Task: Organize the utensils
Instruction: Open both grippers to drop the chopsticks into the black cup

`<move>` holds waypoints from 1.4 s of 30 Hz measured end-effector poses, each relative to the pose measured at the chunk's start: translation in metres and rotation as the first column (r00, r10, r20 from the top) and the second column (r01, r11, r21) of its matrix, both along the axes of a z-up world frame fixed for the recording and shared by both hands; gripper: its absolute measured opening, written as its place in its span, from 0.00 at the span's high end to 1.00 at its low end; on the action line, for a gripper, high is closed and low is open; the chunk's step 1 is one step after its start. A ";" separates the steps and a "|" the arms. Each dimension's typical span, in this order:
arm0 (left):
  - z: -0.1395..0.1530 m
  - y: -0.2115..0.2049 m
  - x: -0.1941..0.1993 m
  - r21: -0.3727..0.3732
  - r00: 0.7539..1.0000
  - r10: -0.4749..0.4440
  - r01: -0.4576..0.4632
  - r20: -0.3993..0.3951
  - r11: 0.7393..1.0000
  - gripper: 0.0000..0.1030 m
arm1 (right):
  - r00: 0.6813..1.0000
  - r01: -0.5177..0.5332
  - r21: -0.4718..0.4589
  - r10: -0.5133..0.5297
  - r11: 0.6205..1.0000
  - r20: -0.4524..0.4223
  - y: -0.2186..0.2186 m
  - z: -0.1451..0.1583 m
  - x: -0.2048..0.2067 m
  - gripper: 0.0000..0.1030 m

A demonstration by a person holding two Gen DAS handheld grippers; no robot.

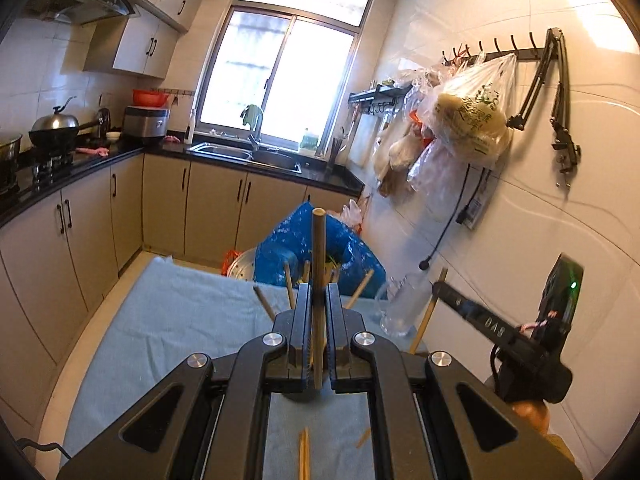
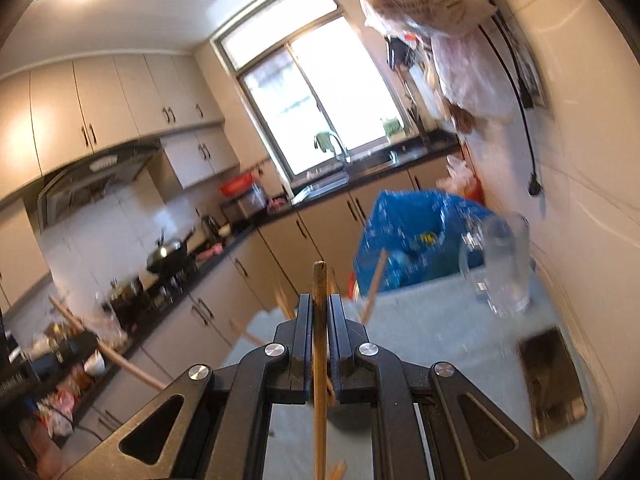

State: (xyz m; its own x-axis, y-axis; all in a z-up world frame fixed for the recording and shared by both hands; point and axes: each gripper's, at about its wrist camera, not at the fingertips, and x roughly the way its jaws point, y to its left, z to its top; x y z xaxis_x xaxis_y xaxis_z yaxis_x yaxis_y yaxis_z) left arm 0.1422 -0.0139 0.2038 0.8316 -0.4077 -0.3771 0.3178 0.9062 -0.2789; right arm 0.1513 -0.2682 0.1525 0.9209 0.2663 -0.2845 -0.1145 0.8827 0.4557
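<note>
My left gripper (image 1: 319,294) is shut on a wooden chopstick (image 1: 319,256) that stands upright between its jaws, above the blue-clothed table (image 1: 180,320). My right gripper (image 2: 320,304) is shut on another wooden chopstick (image 2: 320,280), also upright. The right gripper shows in the left wrist view (image 1: 440,290) at the right, with its chopstick (image 1: 428,316) slanting down beside a clear glass jar (image 1: 402,304). The jar shows blurred in the right wrist view (image 2: 500,268). Several loose chopsticks (image 1: 264,304) lie on the cloth beyond my left gripper, and more (image 1: 304,454) lie below it.
A blue plastic bag (image 1: 288,248) stands at the table's far edge. A dark board (image 2: 552,384) lies on the cloth at the right. Plastic bags (image 1: 468,116) hang on the tiled right wall. Counter, sink (image 1: 248,154) and stove with a wok (image 1: 54,130) stand further back.
</note>
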 end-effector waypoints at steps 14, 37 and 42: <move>-0.042 -0.044 0.101 0.032 0.994 0.040 -0.036 -0.105 0.999 0.94 | 0.978 0.153 -0.069 -0.141 0.986 0.155 0.029 0.022 0.082 0.93; -0.057 -0.016 0.060 0.007 0.979 0.099 -0.099 -0.179 0.995 0.60 | 0.997 0.082 -0.030 -0.082 0.996 -0.007 0.008 -0.032 0.056 0.67; -0.069 0.008 0.022 0.014 0.972 0.154 -0.154 -0.180 0.988 0.37 | 0.994 0.046 -0.058 -0.052 0.997 -0.094 0.008 -0.050 0.022 0.64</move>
